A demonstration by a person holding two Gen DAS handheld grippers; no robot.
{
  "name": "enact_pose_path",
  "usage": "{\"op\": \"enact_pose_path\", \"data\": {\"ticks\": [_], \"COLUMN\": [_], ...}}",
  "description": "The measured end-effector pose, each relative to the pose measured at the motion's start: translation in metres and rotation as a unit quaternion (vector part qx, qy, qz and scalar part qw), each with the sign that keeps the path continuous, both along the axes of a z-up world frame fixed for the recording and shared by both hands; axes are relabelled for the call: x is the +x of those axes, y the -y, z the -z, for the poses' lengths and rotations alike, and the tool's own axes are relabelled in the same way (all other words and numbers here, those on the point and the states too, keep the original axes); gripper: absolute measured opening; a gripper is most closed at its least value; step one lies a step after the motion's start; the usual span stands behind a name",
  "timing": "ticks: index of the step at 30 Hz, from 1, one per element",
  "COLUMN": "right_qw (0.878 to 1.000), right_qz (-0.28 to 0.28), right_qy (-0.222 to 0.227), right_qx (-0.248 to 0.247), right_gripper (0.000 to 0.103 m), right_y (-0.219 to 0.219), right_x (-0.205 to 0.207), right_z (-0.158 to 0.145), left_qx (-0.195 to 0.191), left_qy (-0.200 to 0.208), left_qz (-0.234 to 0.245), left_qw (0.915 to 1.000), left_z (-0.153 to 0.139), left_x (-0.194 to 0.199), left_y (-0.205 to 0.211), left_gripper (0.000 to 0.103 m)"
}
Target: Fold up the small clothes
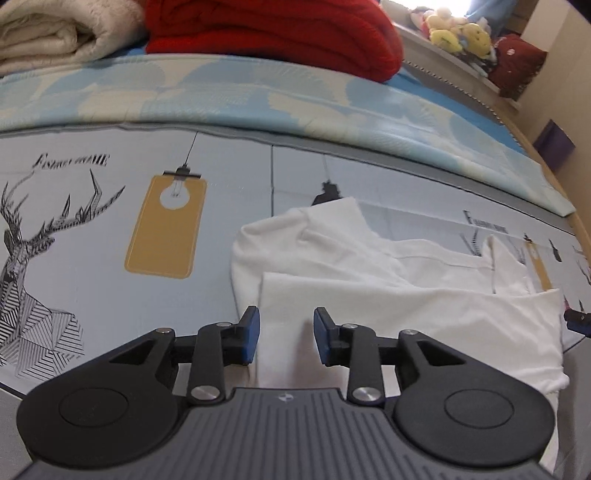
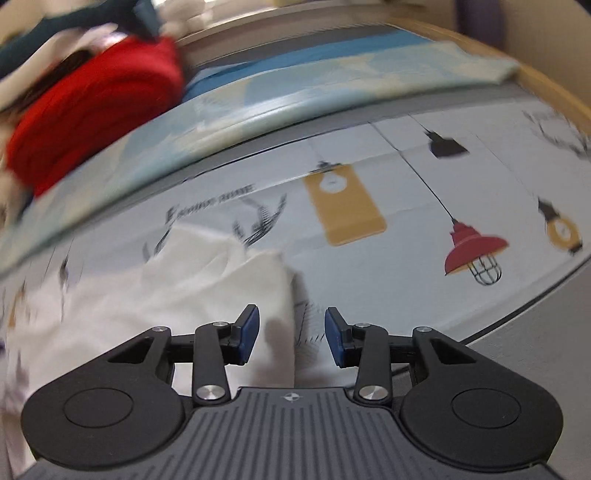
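A white garment (image 1: 369, 280) lies partly folded on the printed bed sheet (image 1: 229, 206), its upper layer doubled over. The left claw (image 1: 286, 336) hovers released at the garment's 9 o'clock edge, gripping nothing. The right claw (image 2: 291, 336) is released too, straddling the garment's (image 2: 166, 295) 3 o'clock edge. A red blanket (image 1: 273, 33) sits at 12 o'clock.

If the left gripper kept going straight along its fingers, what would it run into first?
Most likely the white garment: the left gripper is open with its folded near edge lying right between and ahead of the fingers. Depth is unclear, so it may skim just above the cloth toward the printed bedsheet.
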State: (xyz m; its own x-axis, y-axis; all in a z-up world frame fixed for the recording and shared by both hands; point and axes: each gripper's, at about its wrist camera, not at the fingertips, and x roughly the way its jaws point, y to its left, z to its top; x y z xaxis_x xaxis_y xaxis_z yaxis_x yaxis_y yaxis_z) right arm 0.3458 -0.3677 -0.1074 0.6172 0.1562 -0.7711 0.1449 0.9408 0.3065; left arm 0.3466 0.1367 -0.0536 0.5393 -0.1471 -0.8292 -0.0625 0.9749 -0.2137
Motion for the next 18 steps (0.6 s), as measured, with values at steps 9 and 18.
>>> {"op": "enact_pose_path", "data": {"ticks": [9, 18], "right_qw": [0.999, 0.999], "right_qz": [0.004, 0.04], "right_qy": [-0.001, -0.015], "right_qx": [0.052, -0.011], "right_gripper": [0.003, 0.009], "right_y": [-0.001, -0.003], "right_x": [0.033, 0.051], "right_z": [0.024, 0.027], "left_qx": [-0.001, 0.038], "left_qy": [-0.005, 0.0], "left_qz": [0.014, 0.024], "left_qw": [0.9999, 0.999], "left_z": [0.018, 0.011], "left_x": [0.007, 0.004], "left_y": [-0.011, -0.001], "left_gripper": [0.004, 0.016]}}
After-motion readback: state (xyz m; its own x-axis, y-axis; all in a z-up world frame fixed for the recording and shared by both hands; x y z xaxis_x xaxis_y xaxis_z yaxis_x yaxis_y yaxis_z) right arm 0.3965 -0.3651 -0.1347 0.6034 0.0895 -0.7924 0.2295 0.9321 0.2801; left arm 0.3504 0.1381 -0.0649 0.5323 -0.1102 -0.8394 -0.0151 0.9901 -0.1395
